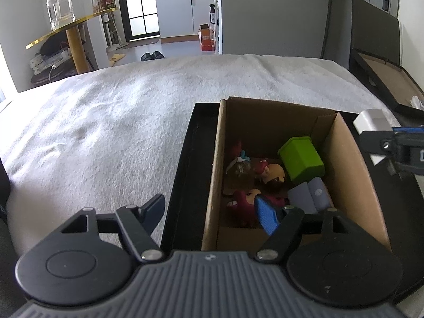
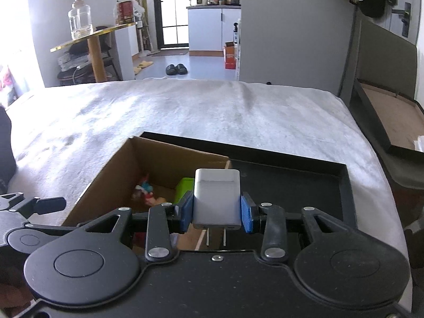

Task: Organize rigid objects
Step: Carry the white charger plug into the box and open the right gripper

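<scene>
An open cardboard box [image 1: 265, 103] [image 2: 180, 148] stands in a shallow black tray [image 1: 182, 159] [image 2: 291, 182] on the bed. Inside lie a green block [image 1: 302, 159] [image 2: 185, 185], small toy figures [image 1: 273, 172] and a pale grey-blue item [image 1: 310, 196]. My left gripper [image 1: 210, 212] is open and straddles the box's left wall, one finger outside over the tray rim and the blue-padded one inside. My right gripper [image 2: 217, 209] is shut on a white plug charger [image 2: 217, 198] [image 1: 371, 122], prongs toward the camera, held above the box's right wall.
A white fleecy blanket [image 1: 119, 111] covers the bed around the tray. A second black lid with a brown inside [image 1: 392, 79] [image 2: 392, 116] rests at the right edge. Beyond the bed stand a gold-rimmed side table [image 1: 66, 29] with a glass jar [image 1: 59, 8], and slippers on the floor.
</scene>
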A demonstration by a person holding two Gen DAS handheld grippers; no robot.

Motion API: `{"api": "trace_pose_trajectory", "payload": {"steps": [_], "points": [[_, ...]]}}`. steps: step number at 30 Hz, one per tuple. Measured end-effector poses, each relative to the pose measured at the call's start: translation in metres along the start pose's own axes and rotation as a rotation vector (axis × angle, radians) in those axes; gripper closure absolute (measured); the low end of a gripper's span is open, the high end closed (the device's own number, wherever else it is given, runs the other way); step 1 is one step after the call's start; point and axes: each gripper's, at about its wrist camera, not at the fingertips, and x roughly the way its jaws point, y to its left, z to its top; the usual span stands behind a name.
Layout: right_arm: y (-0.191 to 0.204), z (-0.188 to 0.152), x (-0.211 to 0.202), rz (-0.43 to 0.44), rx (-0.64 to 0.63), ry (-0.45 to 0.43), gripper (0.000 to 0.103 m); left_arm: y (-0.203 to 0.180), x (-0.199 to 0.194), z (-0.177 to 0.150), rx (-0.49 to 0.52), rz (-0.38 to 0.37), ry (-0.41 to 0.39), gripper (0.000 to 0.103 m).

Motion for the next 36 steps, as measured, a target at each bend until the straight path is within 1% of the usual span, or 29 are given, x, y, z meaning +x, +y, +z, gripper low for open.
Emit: {"api": "trace_pose_trajectory", "payload": {"steps": [4, 7, 9, 10, 11, 12, 18, 27, 32, 34, 36], "points": [[0.008, 0.001, 0.004, 0.008, -0.010, 0.006, 0.067, 0.002, -0.002, 0.000, -0.008, -0.008, -0.004, 0.035], [0.014, 0.000, 0.004, 0.016, -0.022, 0.010, 0.067, 0.003, -0.001, -0.001, -0.008, -0.021, 0.000, 0.043], [0.018, -0.001, 0.005, 0.023, -0.024, 0.016, 0.067, 0.003, 0.001, -0.002, -0.012, -0.035, 0.013, 0.058], [0.019, -0.002, 0.005, 0.028, -0.026, 0.020, 0.067, 0.004, 0.002, -0.002, -0.019, -0.045, 0.021, 0.062], [0.021, -0.003, 0.005, 0.033, -0.030, 0.026, 0.067, 0.006, 0.003, -0.003, -0.029, -0.056, 0.027, 0.071], [0.022, -0.004, 0.005, 0.040, -0.034, 0.030, 0.067, 0.007, 0.004, -0.003, -0.037, -0.063, 0.031, 0.077], [0.033, -0.009, 0.006, 0.070, -0.069, 0.066, 0.066, 0.009, 0.002, -0.004, -0.044, -0.070, 0.019, 0.084], [0.049, -0.020, 0.018, 0.071, -0.120, 0.138, 0.066, 0.012, 0.002, -0.003, -0.044, -0.068, 0.011, 0.084], [0.048, -0.024, 0.024, 0.049, -0.118, 0.151, 0.066, 0.012, 0.001, -0.003, -0.043, -0.068, 0.006, 0.084], [0.046, -0.026, 0.021, 0.053, -0.108, 0.135, 0.065, 0.011, 0.001, -0.001, -0.029, -0.060, -0.001, 0.084], [0.043, -0.027, 0.017, 0.058, -0.096, 0.122, 0.063, 0.010, 0.003, -0.002, -0.025, -0.058, 0.010, 0.084]]}}
